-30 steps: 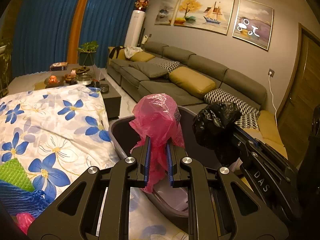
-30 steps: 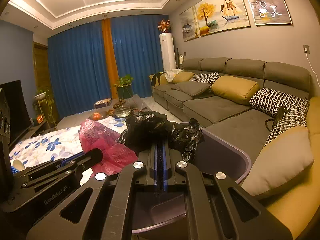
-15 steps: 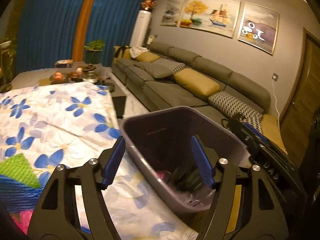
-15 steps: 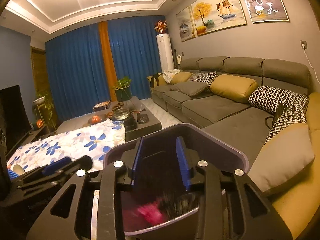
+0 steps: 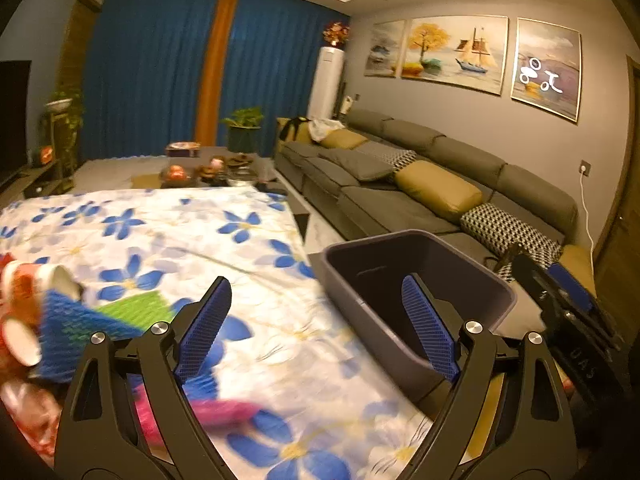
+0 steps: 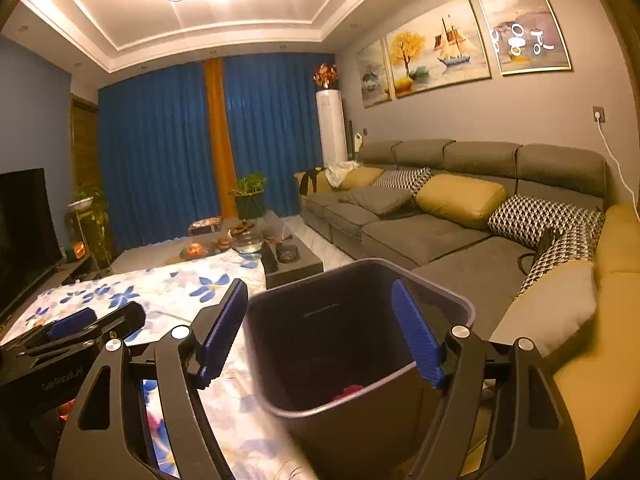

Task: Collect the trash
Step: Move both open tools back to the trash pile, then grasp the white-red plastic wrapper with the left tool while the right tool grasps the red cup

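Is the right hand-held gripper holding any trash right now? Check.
No. In the right wrist view the right hand-held gripper has nothing between its opening jaws; only the grey bin shows beyond them.

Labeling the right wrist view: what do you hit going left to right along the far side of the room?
TV → blue curtains → potted plant → white tower unit → grey sofa → wall socket.

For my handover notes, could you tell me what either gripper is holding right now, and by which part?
Nothing is held: the left gripper and right gripper are both opening with nothing between their jaws.
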The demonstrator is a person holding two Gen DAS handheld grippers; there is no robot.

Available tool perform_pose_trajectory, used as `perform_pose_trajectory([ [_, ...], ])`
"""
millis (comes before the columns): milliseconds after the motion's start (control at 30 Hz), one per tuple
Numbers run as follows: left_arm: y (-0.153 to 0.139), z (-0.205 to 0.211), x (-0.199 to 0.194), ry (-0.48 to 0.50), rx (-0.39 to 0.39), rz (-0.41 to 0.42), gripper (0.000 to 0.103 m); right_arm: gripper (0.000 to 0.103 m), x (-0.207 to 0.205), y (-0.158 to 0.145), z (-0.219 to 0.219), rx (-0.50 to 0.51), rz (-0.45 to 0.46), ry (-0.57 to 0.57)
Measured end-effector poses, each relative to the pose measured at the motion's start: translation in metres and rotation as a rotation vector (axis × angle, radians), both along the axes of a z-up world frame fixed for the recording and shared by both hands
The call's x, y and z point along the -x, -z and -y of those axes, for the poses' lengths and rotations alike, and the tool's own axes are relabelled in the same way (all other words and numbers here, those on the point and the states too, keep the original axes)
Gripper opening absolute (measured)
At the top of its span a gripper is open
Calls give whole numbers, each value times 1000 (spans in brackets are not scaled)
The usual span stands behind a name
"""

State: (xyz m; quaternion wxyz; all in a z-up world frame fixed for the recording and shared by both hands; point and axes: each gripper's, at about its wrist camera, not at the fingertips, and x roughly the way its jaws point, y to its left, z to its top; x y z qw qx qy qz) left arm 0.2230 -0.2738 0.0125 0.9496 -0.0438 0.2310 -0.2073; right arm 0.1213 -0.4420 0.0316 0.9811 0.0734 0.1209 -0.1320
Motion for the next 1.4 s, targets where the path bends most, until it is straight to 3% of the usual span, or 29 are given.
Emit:
perform_pose_trajectory([
  [400,-5,-95,64,-138,-6,37,86,75,52,-7,-67,48,51,-78],
  [633,9,-166,103,-273,-45,69,86,75,65,15,-134,73,7,-218],
  [833,33,-227,126,-378,-67,44,86,75,64,39,-183,106,-50,-317],
  [1233,58,-242,110,-371,-66,-60,86,75,55,58,-218,126,-113,-367],
  [1400,66,-237,91,-330,-64,-136,77,75,50,65,-222,138,-136,-386],
])
